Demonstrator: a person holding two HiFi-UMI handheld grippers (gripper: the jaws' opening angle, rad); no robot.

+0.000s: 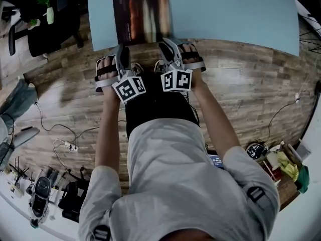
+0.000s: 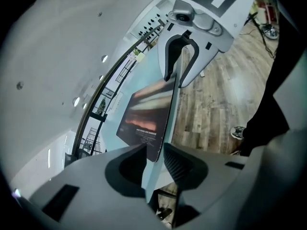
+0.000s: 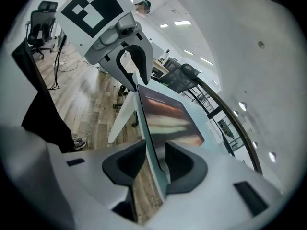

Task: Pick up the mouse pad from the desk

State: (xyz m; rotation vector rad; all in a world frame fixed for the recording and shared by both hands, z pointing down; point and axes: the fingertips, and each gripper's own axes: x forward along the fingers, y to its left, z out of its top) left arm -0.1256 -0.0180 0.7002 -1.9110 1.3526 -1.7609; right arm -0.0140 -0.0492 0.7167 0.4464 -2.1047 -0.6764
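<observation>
A dark mouse pad [image 1: 142, 14] with an orange-streaked picture lies at the near edge of the pale blue desk [image 1: 230, 9]. Both grippers sit side by side at that edge. My left gripper [image 1: 123, 51] is at the pad's near left corner, and my right gripper [image 1: 168, 46] is at its near right corner. In the left gripper view the jaws [image 2: 153, 150] stand apart, astride the desk edge and the corner of the pad [image 2: 146, 114]. The right gripper view shows the same: jaws [image 3: 154, 147] apart, with the desk slab and pad [image 3: 168, 116] between them and nothing gripped.
Wood-plank floor [image 1: 241, 79] runs under the desk edge. Cables and a power strip [image 1: 70, 145] lie on the floor at left, with bags and gear [image 1: 42, 192] at lower left. A potted plant [image 1: 46, 4] and a black chair stand at upper left. Clutter [image 1: 281, 167] sits at lower right.
</observation>
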